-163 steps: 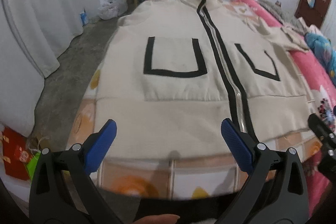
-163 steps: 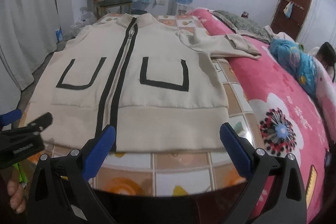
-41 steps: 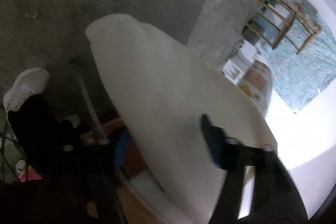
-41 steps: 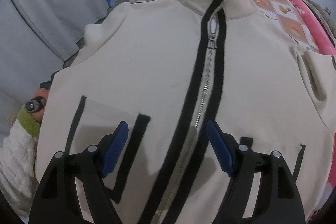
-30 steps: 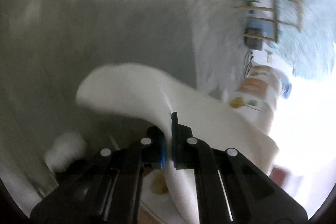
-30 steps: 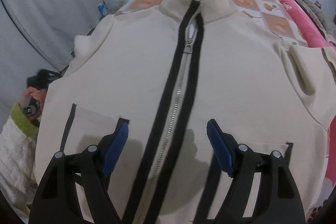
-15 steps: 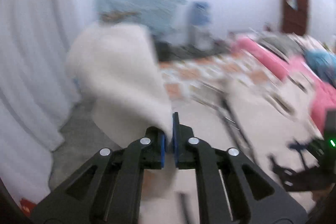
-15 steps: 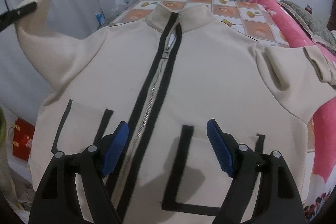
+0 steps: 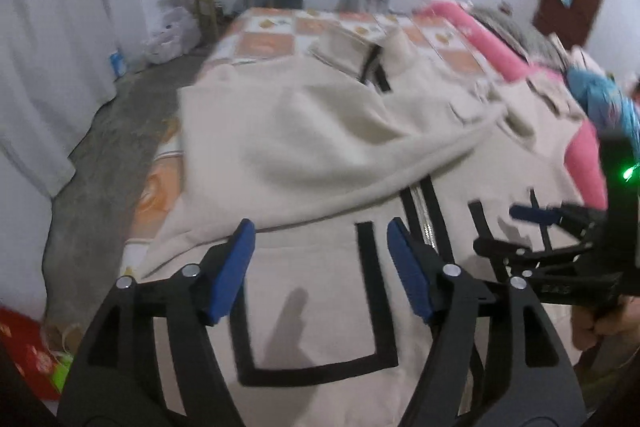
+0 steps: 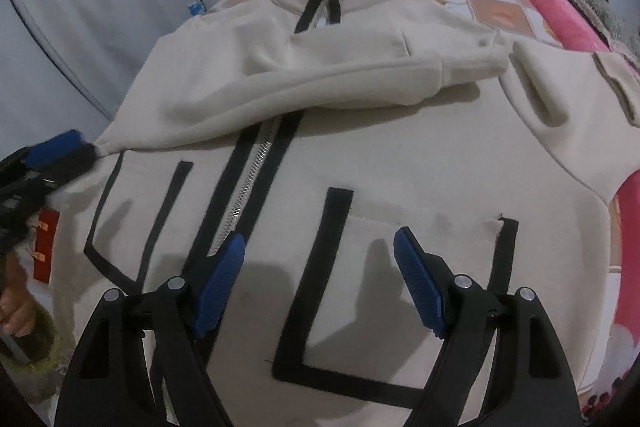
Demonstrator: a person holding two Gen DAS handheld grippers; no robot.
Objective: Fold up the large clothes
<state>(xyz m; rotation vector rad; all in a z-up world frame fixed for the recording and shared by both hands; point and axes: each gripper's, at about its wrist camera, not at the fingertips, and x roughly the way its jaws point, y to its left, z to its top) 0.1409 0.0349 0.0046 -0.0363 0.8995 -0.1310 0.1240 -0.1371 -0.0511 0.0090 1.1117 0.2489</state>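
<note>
Across the bed [image 10: 496,7], jacket [image 10: 400,163] now lying with left sleeve [image 10: 340,75] folded over; left gripper [image 9: 320,239] and right gripper [image 10: 318,251] both gaping wide, holding nothing, leaving the right sleeve [image 10: 560,83] pending.

Dim, cool indoor light, soft shadows on the jacket [image 10: 400,155], motion-smeared left view, fisheye-bent, dark-cornered edges.

The bed [image 9: 280,39] has a cover with orange and white squares. Ahead of both tools, a cream jacket [image 10: 400,163] lies flat on it, one sleeve [image 10: 320,75] folded across the chest. Further right lies a pink flowered blanket [image 10: 556,7].
</note>
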